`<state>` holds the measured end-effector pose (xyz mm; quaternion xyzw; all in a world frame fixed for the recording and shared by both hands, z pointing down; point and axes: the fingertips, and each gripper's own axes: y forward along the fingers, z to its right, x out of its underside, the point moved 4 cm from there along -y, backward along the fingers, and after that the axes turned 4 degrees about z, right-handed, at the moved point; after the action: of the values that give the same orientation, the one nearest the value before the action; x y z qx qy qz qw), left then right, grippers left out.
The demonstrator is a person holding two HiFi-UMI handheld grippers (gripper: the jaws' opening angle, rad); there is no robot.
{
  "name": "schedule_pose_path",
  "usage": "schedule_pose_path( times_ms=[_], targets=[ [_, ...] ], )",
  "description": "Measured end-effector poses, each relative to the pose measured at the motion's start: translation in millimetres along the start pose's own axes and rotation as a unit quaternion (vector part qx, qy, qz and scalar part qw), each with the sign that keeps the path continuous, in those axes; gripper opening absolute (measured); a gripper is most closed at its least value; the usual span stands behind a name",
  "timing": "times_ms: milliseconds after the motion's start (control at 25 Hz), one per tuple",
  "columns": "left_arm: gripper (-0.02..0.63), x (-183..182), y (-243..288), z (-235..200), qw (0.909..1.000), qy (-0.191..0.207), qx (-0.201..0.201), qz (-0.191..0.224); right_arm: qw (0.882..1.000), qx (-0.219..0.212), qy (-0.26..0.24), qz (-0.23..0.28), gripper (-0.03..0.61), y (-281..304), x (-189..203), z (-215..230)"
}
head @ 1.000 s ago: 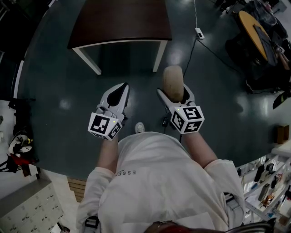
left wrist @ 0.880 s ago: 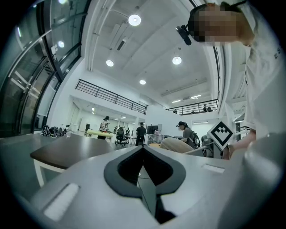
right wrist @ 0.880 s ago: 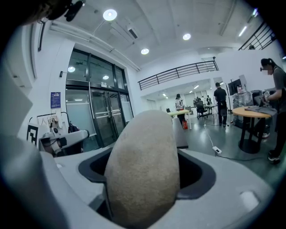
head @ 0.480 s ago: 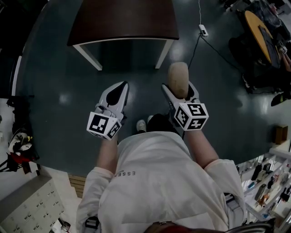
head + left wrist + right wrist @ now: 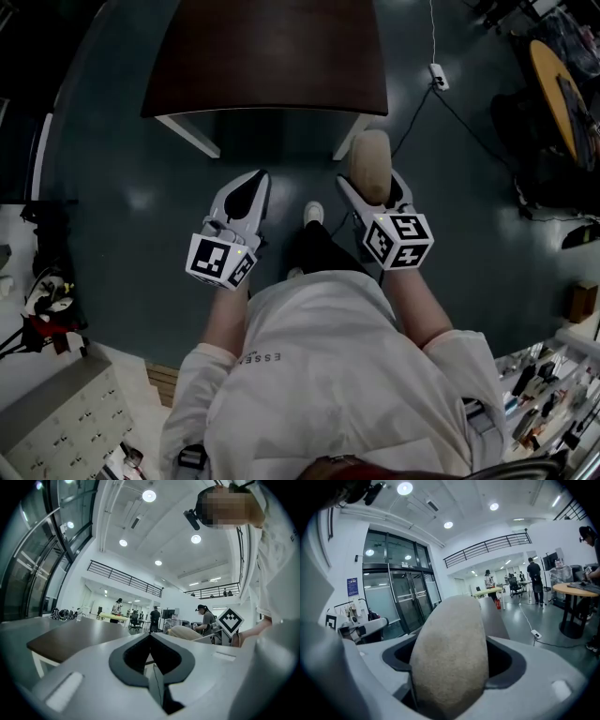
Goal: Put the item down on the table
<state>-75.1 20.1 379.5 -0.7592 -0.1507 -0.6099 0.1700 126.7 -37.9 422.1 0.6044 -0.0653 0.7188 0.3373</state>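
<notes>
A tan, potato-shaped item (image 5: 369,166) (image 5: 451,653) stands up between the jaws of my right gripper (image 5: 372,192), which is shut on it. The item fills the middle of the right gripper view. My left gripper (image 5: 241,199) is shut with nothing in it; its dark pads (image 5: 152,656) meet in the left gripper view. Both grippers are held out over the floor, just short of the dark brown table (image 5: 267,58) with white legs. The table's near edge is a little ahead of the item. The table top (image 5: 75,637) is also visible in the left gripper view.
A white power strip (image 5: 437,75) with its cable lies on the floor right of the table. A round wooden table (image 5: 562,103) stands at the far right. Shelves with tools (image 5: 548,394) are at the lower right. People and desks stand far off in the hall.
The person has stepped forward, so the brown table is now closer to both grippers. The right gripper still holds the item upright; the left gripper stays shut.
</notes>
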Motion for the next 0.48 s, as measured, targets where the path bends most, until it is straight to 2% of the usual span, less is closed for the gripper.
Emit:
schedule_pose_path(
  times_ms=[240, 480],
  targets=[
    [0.017, -16, 81, -50, 0.9998, 0.015, -0.008, 0.0, 1.0, -0.013, -0.016, 0.011, 0.403, 88, -46, 33],
    [0.017, -17, 135, -90, 0.9997, 0.013, -0.017, 0.007, 0.999, -0.02, -0.029, 0.009, 0.403, 151, -84, 57]
  ],
)
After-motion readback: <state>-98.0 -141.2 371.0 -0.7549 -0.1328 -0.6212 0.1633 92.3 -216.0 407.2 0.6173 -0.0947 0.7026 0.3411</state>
